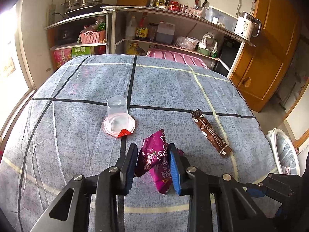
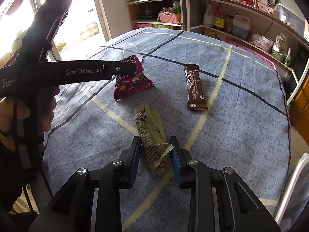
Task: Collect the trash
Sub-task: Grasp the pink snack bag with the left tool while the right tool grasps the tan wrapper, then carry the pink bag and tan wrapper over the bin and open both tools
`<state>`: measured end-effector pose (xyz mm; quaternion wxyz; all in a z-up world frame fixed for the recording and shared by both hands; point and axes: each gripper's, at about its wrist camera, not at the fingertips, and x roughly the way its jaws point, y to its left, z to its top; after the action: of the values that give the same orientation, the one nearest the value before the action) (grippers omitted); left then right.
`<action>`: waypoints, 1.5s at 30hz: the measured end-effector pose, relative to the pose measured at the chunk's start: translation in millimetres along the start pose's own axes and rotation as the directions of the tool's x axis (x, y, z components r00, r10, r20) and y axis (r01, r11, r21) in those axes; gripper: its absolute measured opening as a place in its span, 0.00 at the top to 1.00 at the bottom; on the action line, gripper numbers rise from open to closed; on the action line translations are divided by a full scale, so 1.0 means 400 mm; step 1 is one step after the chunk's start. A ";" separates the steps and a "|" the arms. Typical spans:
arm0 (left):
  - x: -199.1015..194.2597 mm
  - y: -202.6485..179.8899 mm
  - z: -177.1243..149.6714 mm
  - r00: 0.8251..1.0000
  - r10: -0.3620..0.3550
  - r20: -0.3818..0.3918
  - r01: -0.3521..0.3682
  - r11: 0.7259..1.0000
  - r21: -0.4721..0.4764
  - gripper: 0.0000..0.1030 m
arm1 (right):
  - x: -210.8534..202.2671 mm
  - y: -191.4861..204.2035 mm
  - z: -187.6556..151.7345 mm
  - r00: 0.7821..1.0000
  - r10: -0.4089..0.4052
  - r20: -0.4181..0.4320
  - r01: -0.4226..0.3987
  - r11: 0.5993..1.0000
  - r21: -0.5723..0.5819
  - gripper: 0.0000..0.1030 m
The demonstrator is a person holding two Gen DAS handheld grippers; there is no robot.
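Left wrist view: the left gripper (image 1: pixel 153 164) pinches a crumpled purple snack wrapper (image 1: pixel 156 158) between its two blue pads (image 1: pixel 174 174), the foil squeezed and standing up from the bench (image 1: pixel 77 135), which is covered by a grey-blue checked cloth. Beyond the wrapper an upturned clear plastic cup (image 1: pixel 116 114) stands mouth down on its peeled lid, with a red tab at the near edge. To the right, well apart from the cup, a brown coffee sachet (image 1: pixel 211 133) lies flat and diagonal across a pale stripe of the cloth. At the far right edge a white bin (image 1: pixel 283 150) lined with a bag stands below bench level. Shelves (image 1: pixel 173 19) with bottles, a kettle and a pink basket fill the background.

Right wrist view: the right gripper (image 2: pixel 155 154) has its pads pressed against the torn lower end of a beige paper wrapper (image 2: pixel 151 135), which lies lengthwise between them and extends away from the camera. The left gripper enters from the left, held by a person's hand (image 2: pixel 48 114), its tip over the purple snack wrapper (image 2: pixel 133 81). The brown sachet (image 2: pixel 194 89) lies to the right of both wrappers, touching neither. The clear cup (image 2: pixel 130 50) is partly hidden behind the purple wrapper, near the far side of the bench.
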<state>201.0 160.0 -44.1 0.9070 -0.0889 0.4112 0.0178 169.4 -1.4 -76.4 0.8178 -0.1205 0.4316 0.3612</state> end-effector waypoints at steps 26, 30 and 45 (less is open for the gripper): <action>-0.127 -0.110 -0.038 0.996 -0.052 0.067 0.047 0.996 0.079 0.74 | -0.135 -0.052 -0.031 0.992 -0.066 0.109 0.052 0.990 0.131 0.72; -0.153 -0.148 -0.044 0.995 -0.064 0.072 0.057 0.993 0.101 0.74 | -0.176 -0.069 -0.044 0.987 -0.092 0.133 0.070 0.984 0.162 0.72; -0.217 -0.359 -0.068 0.983 -0.153 0.099 0.126 0.964 0.233 0.74 | -0.337 -0.168 -0.146 0.957 -0.217 0.193 0.149 0.937 0.316 0.72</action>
<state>138.6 17.5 24.2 0.9325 -0.0128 0.3500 -0.0878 130.6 -144.7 -12.2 0.9002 0.0061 0.3727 0.2251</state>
